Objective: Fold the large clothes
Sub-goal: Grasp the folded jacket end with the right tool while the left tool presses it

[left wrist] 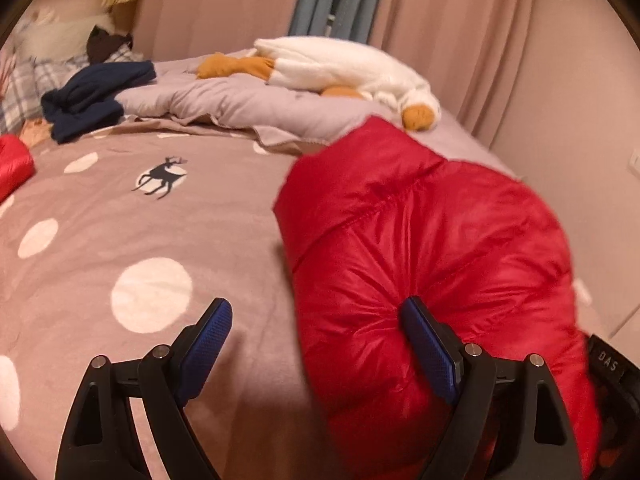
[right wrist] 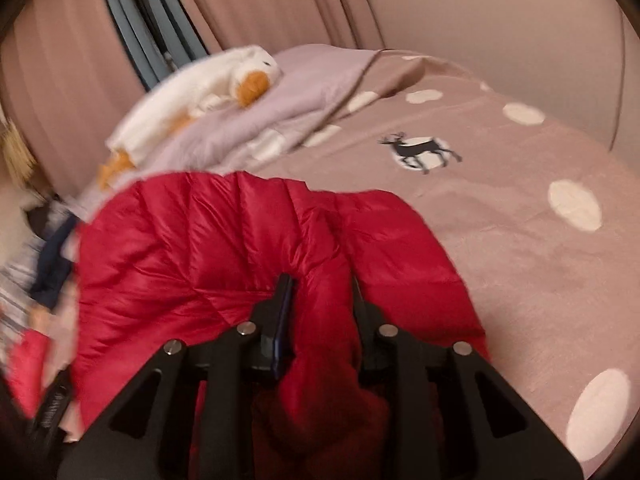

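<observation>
A wide bed [left wrist: 120, 248] fills the room in front of me, its mauve cover dotted with pale circles and printed with a dark deer [left wrist: 162, 176]. Pink curtains [left wrist: 460, 40] hang behind it, with a strip of blue-grey cloth between them. Across the far side of the bed lies a rumpled lilac quilt [left wrist: 240, 104], and on that a long white plush goose [left wrist: 344, 68] with orange feet and bill. A dark navy garment [left wrist: 88, 96] is heaped near the plaid pillows.

The red puffer jacket [left wrist: 420, 260] lies bunched on the near part of the bed, shiny and quilted in stitched channels. In the left wrist view a black strap at the right edge carries white letters reading "DAS"; the rest is cut off.

The left hand-held gripper [left wrist: 316, 312] has its blue-padded fingers [left wrist: 210, 340] spread wide apart, one over bare cover, the other pressing into the jacket's puffy side, nothing clamped. The right hand-held gripper [right wrist: 320, 284] is pinched tight on a thick fold of the red jacket, which bulges up between its black arms.
</observation>
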The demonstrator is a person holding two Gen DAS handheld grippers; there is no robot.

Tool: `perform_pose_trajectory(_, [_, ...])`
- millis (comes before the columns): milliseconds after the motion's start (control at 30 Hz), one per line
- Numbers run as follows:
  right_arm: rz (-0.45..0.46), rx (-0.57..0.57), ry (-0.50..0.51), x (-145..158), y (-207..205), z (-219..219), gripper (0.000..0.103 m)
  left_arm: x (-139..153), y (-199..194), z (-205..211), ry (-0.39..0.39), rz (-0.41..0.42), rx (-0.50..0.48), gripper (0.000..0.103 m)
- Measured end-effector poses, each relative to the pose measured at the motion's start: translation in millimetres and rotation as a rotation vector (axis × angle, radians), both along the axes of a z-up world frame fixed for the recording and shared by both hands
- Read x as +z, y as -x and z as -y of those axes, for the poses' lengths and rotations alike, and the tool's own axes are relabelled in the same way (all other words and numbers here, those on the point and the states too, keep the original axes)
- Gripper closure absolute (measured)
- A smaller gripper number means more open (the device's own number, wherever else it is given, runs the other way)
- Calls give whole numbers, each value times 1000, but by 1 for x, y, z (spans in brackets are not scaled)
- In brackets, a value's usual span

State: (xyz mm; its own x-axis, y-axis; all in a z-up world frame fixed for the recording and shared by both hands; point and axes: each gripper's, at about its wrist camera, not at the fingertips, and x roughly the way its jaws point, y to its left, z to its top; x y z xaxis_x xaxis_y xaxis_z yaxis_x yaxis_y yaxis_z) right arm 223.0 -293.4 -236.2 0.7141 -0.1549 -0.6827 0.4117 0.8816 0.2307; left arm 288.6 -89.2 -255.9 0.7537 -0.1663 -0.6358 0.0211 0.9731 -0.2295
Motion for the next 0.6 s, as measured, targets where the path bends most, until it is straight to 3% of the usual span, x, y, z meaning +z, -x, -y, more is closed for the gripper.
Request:
perform_pose_trajectory(67, [-35,-26,73,-12,-8,-2,78,-8,-7,2,40,-25,6,16])
perform_pose_trajectory(133, [-51,-43,62,-24,-14,6,78,-13,-12,-1,95,-43,4,14])
perform_pose_trajectory(233, [-43,-42,-34,-33,-17,28,78,-14,-14,6,40,-14,20,9])
perform_pose_trajectory(367, [-38,-39,-43,-29,-16,30,76,-8,-8,11,-5,10,34,9])
perform_pose_trajectory(600, [16,-27,-99,-9,0,25,63,1,-7,-4,-10,-22,35,9])
